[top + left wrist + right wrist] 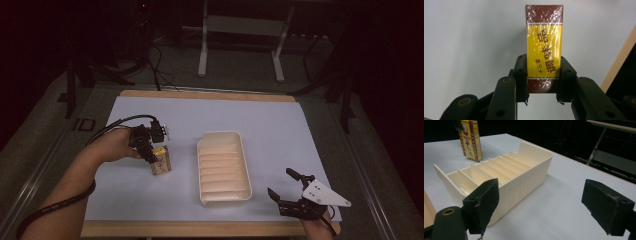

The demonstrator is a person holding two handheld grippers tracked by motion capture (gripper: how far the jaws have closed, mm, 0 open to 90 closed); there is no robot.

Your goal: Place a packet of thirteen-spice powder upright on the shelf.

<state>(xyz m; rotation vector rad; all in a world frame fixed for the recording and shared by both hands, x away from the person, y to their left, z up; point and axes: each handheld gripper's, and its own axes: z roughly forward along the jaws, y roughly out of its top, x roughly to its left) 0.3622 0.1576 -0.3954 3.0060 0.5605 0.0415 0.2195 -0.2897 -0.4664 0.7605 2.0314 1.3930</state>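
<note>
My left gripper (pixel 152 156) is shut on a small yellow and dark red box (pixel 161 161) wrapped in clear film, left of a cream tray. In the left gripper view the box (pixel 544 47) sits clamped between the two black jaws of the gripper (pixel 543 75), above the pale mat. The cream slotted tray (pixel 224 167) lies in the middle of the mat, its several narrow compartments empty. My right gripper (pixel 286 184) rests near the front right corner, open and holding nothing. In the right gripper view the tray (pixel 499 172) lies just ahead of the open gripper (pixel 549 202), with the box (pixel 471 140) beyond it.
A pale blue mat (pixel 280 125) covers a wooden table whose edge (pixel 200 229) shows at the front. White stand legs (pixel 202 50) and black cables (pixel 157 65) lie on the floor behind the table. Dark surroundings ring the table.
</note>
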